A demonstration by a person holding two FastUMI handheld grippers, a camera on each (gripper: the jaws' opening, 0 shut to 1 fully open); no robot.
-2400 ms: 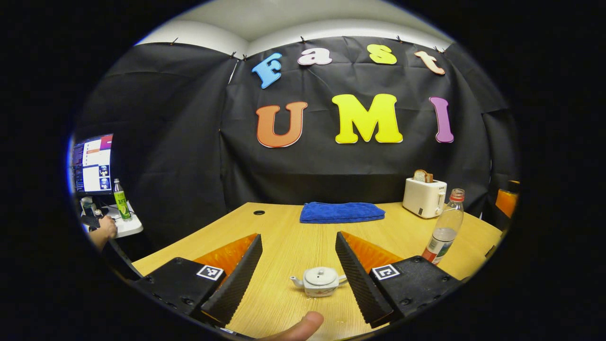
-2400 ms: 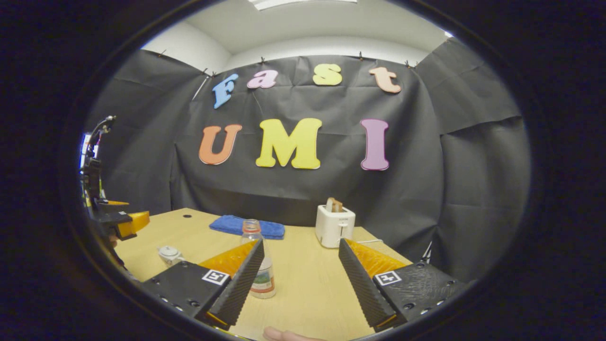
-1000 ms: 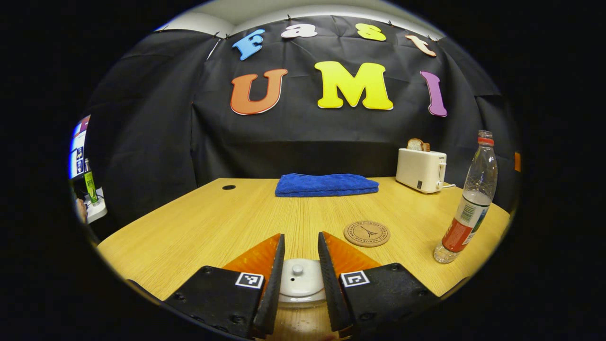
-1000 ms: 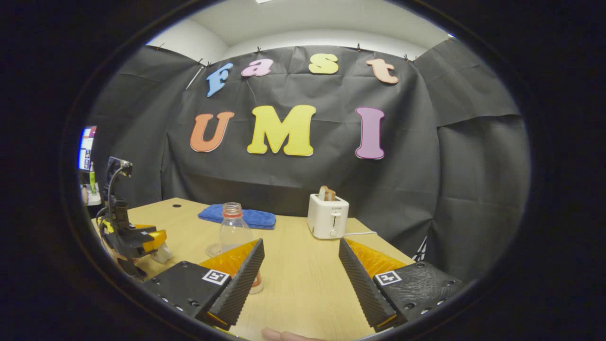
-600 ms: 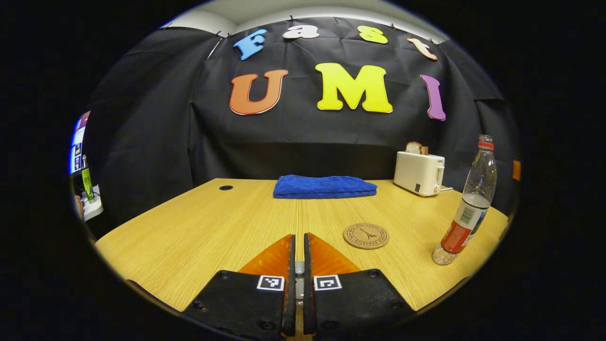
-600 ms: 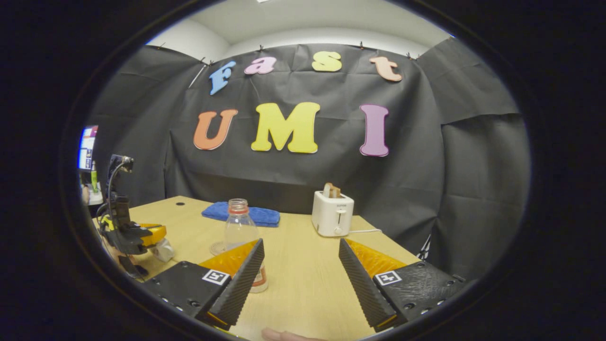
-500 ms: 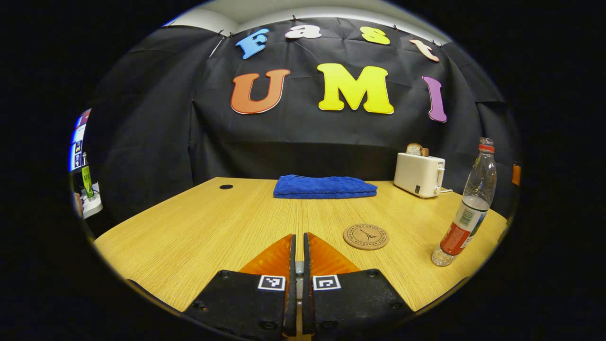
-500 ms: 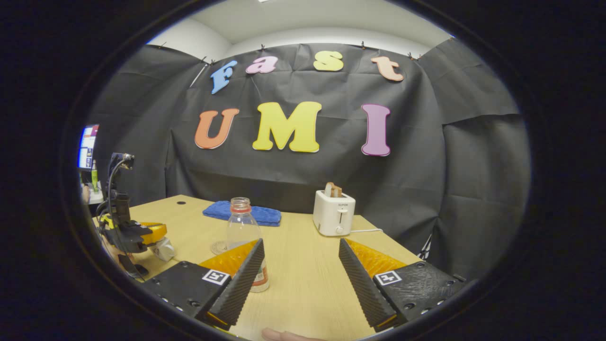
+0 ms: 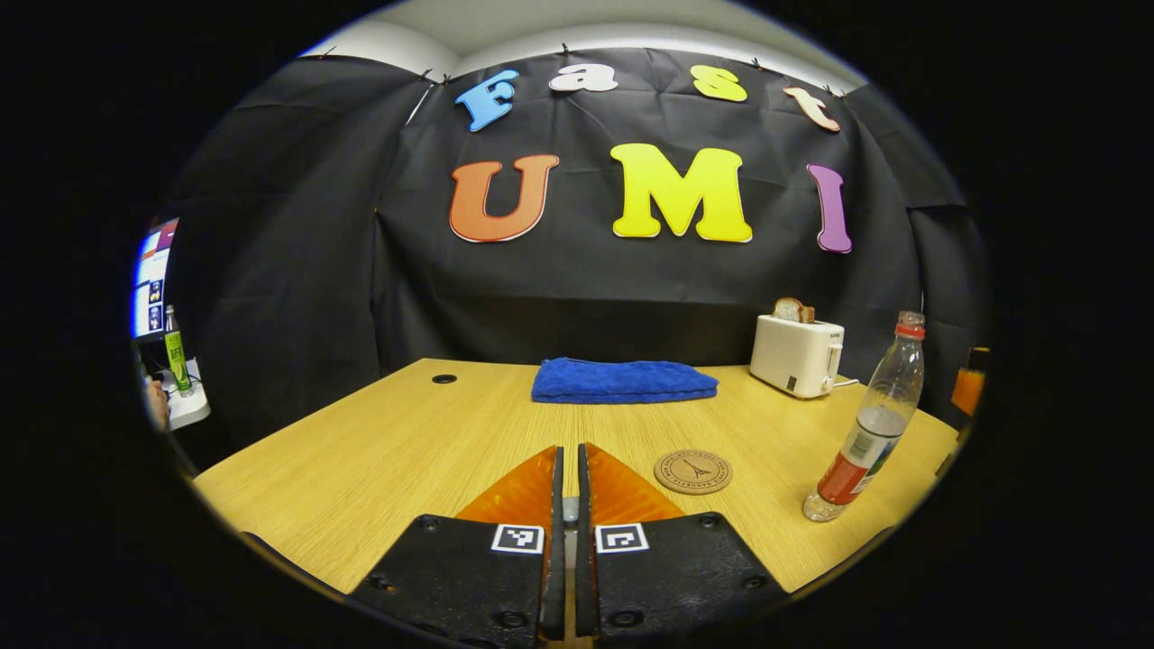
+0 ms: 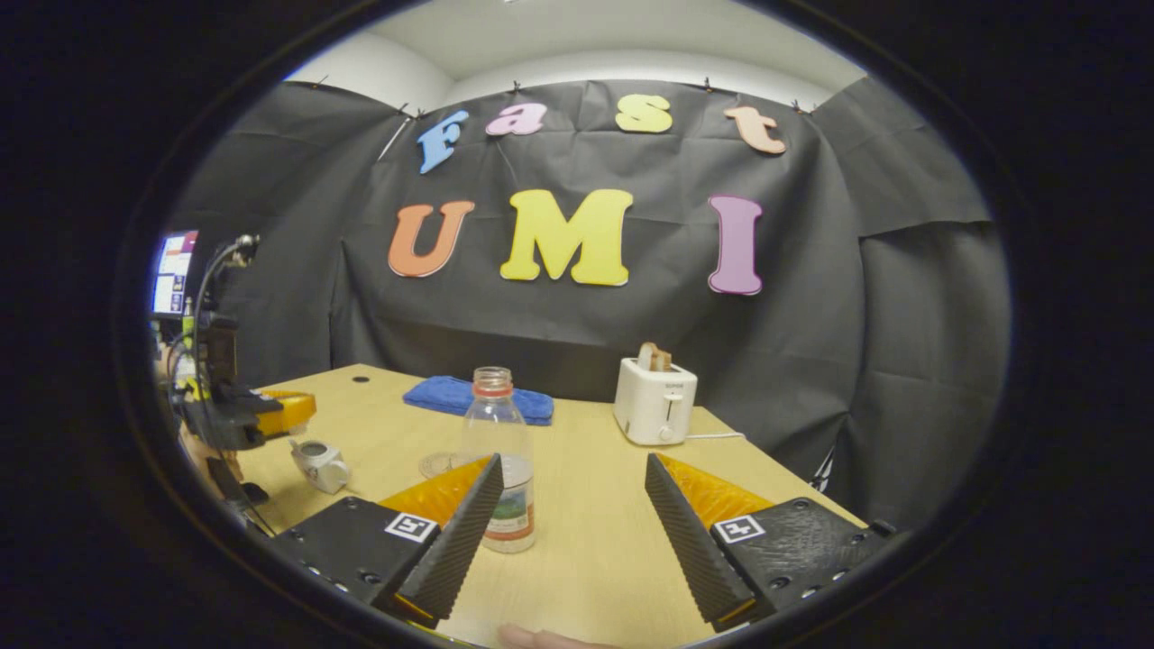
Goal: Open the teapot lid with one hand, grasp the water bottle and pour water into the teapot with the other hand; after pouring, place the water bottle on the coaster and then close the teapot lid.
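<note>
Left tool (image 9: 566, 518): fingers nearly together at bottom centre of the left gripper view, pinching a small pale knob in the slit between them, which looks like the teapot lid (image 9: 568, 512); most of it is hidden by the fingers. In the right gripper view the left tool (image 10: 287, 412) sits at the left edge, raised above the teapot (image 10: 319, 462), not touching the pot body. The teapot's top opening shows dark, so the lid is off the pot.

Right tool (image 10: 568, 532): jaws wide apart at the bottom of the right gripper view, gripping nothing. A fingertip (image 10: 527, 638) pokes in at the bottom edge.

Water bottle (image 10: 501, 469): upright on the tabletop (image 10: 595, 532), left of centre in the right gripper view, just behind the right tool's left finger, apart from it as far as I can tell. Cap off, some water in the lower part. In the left gripper view the bottle (image 9: 865, 424) stands at the right of the frame.

Coaster (image 9: 692, 471): flat on the tabletop, right of centre in the left gripper view, between the left tool and the bottle, bare.

Background: blue towel (image 9: 624, 379) folded at the far tabletop edge, white toaster (image 9: 797, 355) with bread to the right of it, monitor (image 9: 150, 279) at the far left.
</note>
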